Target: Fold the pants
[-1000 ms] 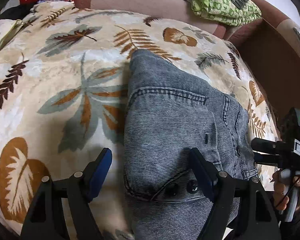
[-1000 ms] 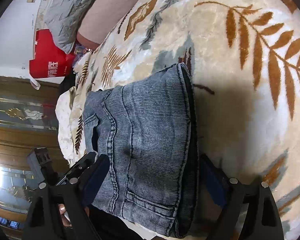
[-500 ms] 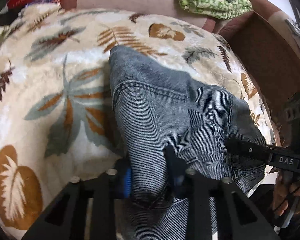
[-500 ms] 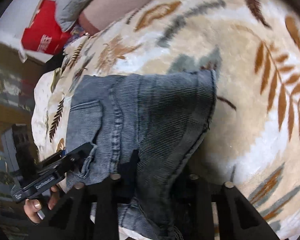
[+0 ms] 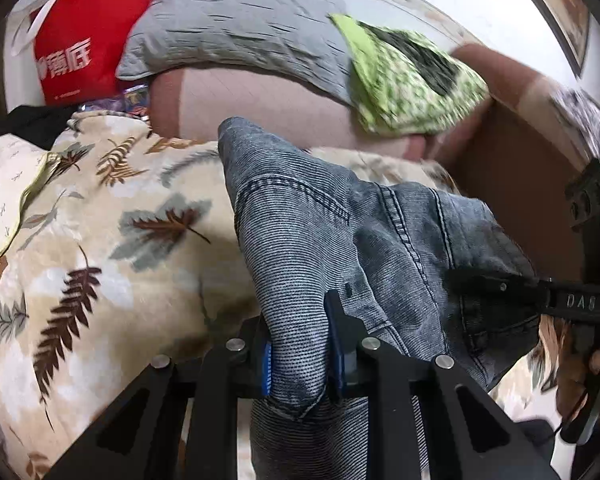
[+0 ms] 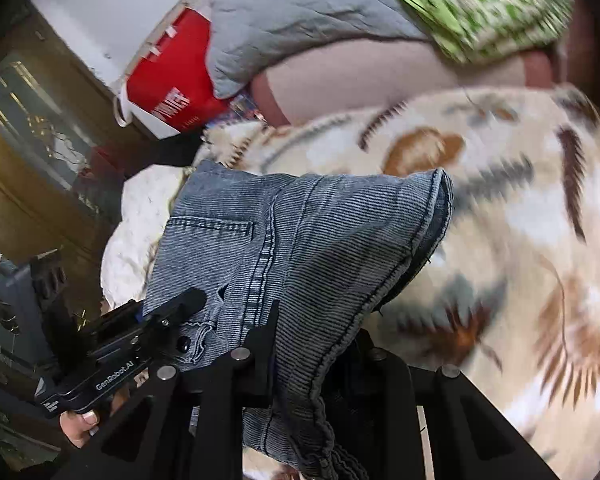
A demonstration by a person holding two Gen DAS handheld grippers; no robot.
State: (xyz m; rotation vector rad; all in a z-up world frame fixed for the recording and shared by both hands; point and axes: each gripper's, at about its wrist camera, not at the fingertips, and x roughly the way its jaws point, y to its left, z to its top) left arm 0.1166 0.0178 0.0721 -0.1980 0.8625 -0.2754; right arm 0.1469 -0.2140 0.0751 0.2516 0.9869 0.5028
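- The left gripper (image 5: 298, 344) is clamped on one near corner of the grey-blue ribbed denim pants (image 5: 320, 240), raised off the cream leaf-patterned fleece blanket (image 5: 100, 240).
- The right gripper (image 6: 316, 360) pinches the other near corner, beside the stitched edge.
- Judging by the stacked layers, the pants look already folded at least once; another fold, or carrying the bundle forward, seems left.
- Motion blur smears the background; the pants' near end is cut off below.
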